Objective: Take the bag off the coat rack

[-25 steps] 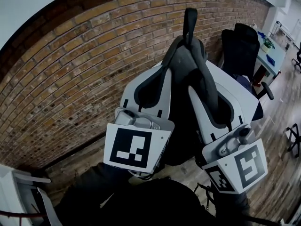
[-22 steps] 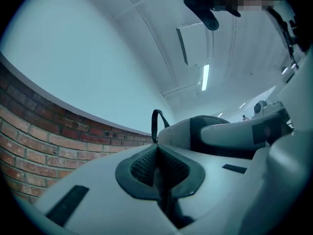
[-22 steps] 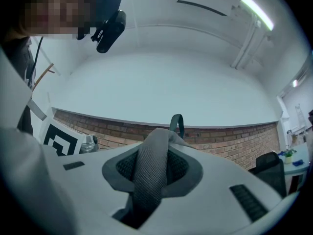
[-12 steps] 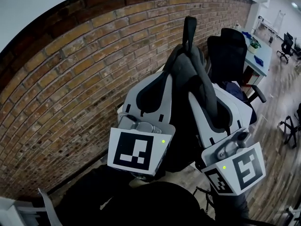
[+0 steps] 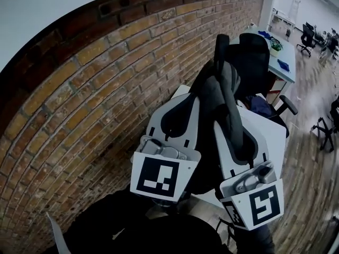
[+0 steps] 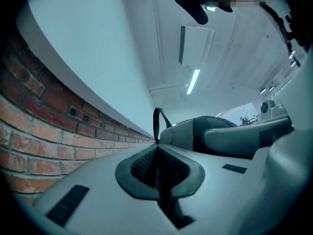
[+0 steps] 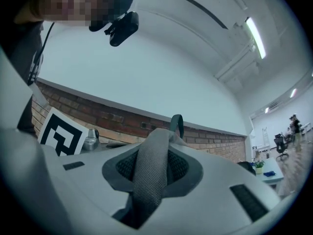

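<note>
The dark grey bag [image 5: 220,97] hangs between my two grippers in front of the brick wall, its black top loop [image 5: 217,44] standing upright. My left gripper [image 5: 180,102] is shut, with a thin dark strap of the bag edge-on between its pads [image 6: 146,163]. The bag's body [image 6: 195,133] and its loop [image 6: 157,124] show just beyond that gripper. My right gripper [image 5: 238,118] is shut on the grey mesh shoulder strap [image 7: 151,175], which runs up through the pads towards the loop [image 7: 177,124]. No coat rack is in view.
A brick wall [image 5: 95,99] runs along the left. A black office chair [image 5: 254,57] stands just behind the bag, beside a light table [image 5: 283,62] with small items on it. More chairs stand far right on the wooden floor [image 5: 307,157]. The left gripper's marker cube [image 7: 61,133] shows in the right gripper view.
Both grippers have carried the bag along the brick wall, and the black chair and table now stand closer behind it. Neither grip has changed.
</note>
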`<state>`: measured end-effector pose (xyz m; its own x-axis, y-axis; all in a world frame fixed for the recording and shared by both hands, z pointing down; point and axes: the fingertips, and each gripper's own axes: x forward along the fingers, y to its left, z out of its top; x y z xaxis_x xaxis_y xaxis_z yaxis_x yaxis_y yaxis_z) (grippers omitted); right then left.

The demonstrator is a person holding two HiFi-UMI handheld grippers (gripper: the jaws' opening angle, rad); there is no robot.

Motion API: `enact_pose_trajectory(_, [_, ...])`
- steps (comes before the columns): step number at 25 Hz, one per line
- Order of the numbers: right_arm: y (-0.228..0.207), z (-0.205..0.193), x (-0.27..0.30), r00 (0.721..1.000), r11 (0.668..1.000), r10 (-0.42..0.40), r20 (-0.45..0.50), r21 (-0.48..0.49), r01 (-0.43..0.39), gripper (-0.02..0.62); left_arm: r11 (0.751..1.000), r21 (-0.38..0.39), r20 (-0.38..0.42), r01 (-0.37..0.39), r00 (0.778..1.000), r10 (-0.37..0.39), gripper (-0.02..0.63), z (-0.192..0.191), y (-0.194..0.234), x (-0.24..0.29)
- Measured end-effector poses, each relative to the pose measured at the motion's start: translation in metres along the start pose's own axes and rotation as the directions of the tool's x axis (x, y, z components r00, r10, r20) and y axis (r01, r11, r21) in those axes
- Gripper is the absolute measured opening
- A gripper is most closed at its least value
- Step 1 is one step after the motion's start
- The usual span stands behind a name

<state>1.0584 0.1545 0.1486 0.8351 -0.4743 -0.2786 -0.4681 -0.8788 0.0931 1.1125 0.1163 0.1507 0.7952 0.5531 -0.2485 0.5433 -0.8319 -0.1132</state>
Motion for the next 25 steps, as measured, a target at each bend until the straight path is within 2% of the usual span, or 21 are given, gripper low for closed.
enact_pose_trajectory(6, [0.012, -0.067, 0.017, 0.996, 0.998, -0.058, -0.062, 0.024, 0.059, 0.086, 0.997, -0.071, -0.051, 0.023, 0.998, -0.027, 0.009, -0.055, 0.022, 0.003])
enact_pose_trajectory(13, [0.038, -0.074, 0.029, 0.998, 0.999, -0.040, -0.043, 0.013, 0.040, 0.086, 0.996, -0.094, -0.061, -0.001, 0.998, -0.004, 0.009, -0.070, 0.046, -0.022])
enact_pose_trajectory(16, [0.052, -0.078, 0.039, 0.999, 1.000, -0.019, -0.048, 0.015, 0.020, 0.087, 0.996, -0.090, -0.054, -0.023, 0.998, 0.018, 0.009, -0.067, 0.059, -0.037])
enact_pose_trajectory(21, [0.068, -0.091, 0.061, 0.996, 0.999, -0.027, -0.089, 0.034, 0.030, 0.094, 0.992, -0.089, -0.078, -0.088, 0.994, 0.081, 0.009, -0.070, 0.088, -0.066])
enact_pose_trajectory(25, [0.088, -0.096, 0.085, 0.996, 0.997, 0.035, -0.082, 0.066, -0.030, 0.094, 0.982, -0.088, -0.091, -0.170, 0.983, 0.162, 0.009, -0.068, 0.116, -0.087])
